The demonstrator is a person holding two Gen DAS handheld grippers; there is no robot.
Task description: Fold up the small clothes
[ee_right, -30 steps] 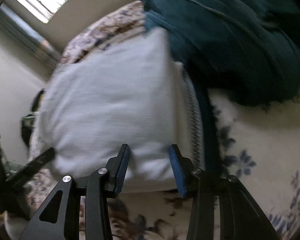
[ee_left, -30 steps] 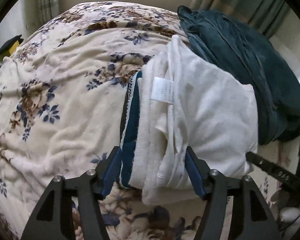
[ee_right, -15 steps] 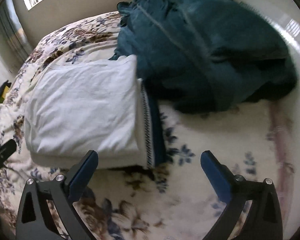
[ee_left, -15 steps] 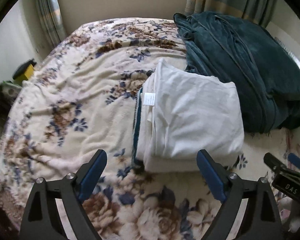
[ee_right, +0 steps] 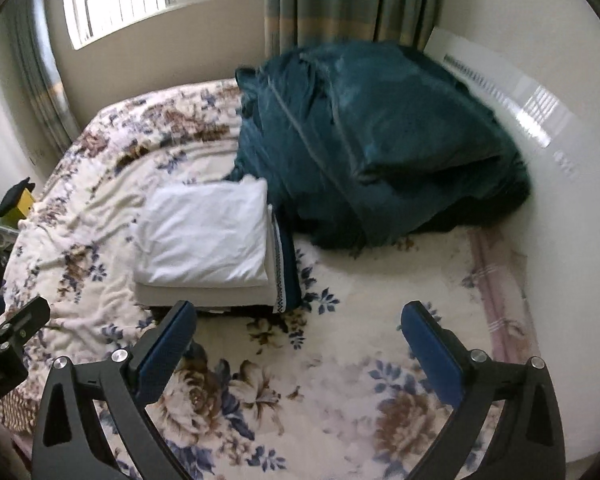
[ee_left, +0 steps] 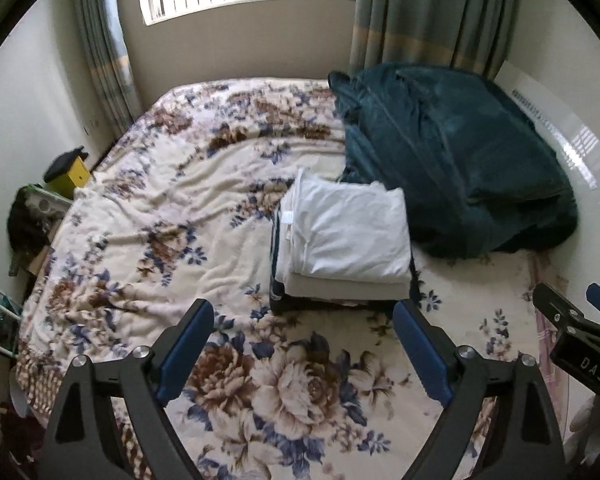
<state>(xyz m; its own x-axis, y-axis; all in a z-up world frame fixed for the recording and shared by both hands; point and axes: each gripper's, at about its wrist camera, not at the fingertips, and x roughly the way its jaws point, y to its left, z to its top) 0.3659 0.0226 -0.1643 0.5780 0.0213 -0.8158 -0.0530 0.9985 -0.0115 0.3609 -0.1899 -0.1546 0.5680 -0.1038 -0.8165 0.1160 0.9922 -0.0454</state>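
A folded white garment (ee_left: 350, 228) lies on top of a small stack of folded clothes, with a cream piece and a dark blue piece beneath it, on the floral bed cover (ee_left: 160, 220). The stack also shows in the right wrist view (ee_right: 208, 232). My left gripper (ee_left: 302, 336) is open and empty, held back above the near part of the bed, short of the stack. My right gripper (ee_right: 298, 340) is open and empty, also back from the stack; its tip shows at the right edge of the left wrist view (ee_left: 572, 320).
A large dark teal blanket (ee_left: 452, 152) is heaped at the back right, touching the stack. A white wall unit (ee_right: 540, 128) runs along the right. A yellow and black object (ee_left: 70, 168) sits at the bed's left edge. Curtains and a window are behind.
Both grippers let go of the folded stack, opened wide and pulled back and up from it. The stack stays on the bed.
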